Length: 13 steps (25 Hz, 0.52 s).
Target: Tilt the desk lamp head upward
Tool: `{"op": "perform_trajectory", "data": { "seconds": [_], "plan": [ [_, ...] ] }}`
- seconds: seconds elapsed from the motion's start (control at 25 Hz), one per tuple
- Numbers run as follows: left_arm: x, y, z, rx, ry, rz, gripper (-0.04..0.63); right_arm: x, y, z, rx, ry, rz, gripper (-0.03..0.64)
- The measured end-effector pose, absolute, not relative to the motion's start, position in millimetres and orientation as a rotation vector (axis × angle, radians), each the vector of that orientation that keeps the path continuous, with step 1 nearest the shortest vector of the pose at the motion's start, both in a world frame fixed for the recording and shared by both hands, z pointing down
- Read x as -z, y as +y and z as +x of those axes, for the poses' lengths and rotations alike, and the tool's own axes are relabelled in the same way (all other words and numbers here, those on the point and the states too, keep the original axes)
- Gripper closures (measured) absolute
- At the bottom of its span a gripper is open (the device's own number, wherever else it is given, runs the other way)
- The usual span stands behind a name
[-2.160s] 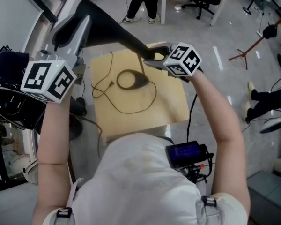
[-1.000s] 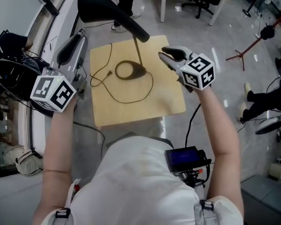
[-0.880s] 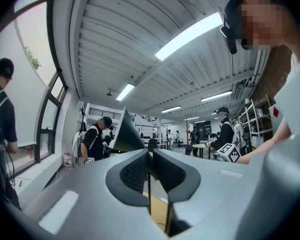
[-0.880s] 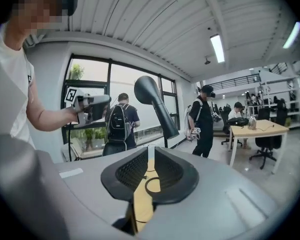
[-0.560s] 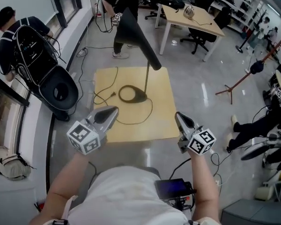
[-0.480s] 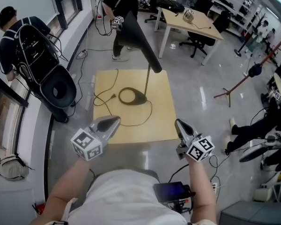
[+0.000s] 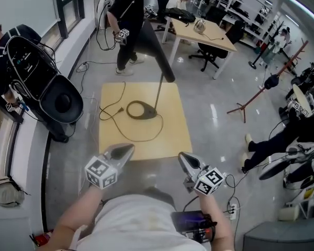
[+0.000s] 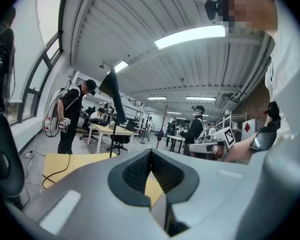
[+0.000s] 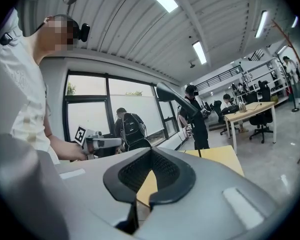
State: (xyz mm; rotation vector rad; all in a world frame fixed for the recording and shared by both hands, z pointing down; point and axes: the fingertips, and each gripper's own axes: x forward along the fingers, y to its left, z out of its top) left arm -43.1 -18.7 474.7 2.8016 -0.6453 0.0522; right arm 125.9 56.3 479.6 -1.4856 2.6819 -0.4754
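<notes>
The black desk lamp stands on a small light wooden table. Its long head is tilted steeply upward on a thin stem above a ring base. My left gripper and right gripper are both shut and empty. They hang side by side at the table's near edge, well short of the lamp. The left gripper view shows the lamp head far ahead and the left gripper closed. The right gripper view shows the lamp head and the right gripper closed.
The lamp's cable loops over the table. A round black device stands on the floor at left beside a person with a backpack. Another person stands behind the table. A desk, a chair and a coat stand lie beyond.
Both grippers have drawn back from the lamp to the table's near edge and sunk lower. Their jaws have closed. The lamp head stays tilted up.
</notes>
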Motion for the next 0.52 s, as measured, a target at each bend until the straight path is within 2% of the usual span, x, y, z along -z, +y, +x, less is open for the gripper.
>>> {"op": "perform_trajectory", "data": {
  "seconds": [0.52],
  "plan": [
    [-493, -4, -65, -0.103, -0.665, 2.778, 0.594, -493, 70, 116, 0.529, 2.539, -1.576, 0.606]
  ]
}}
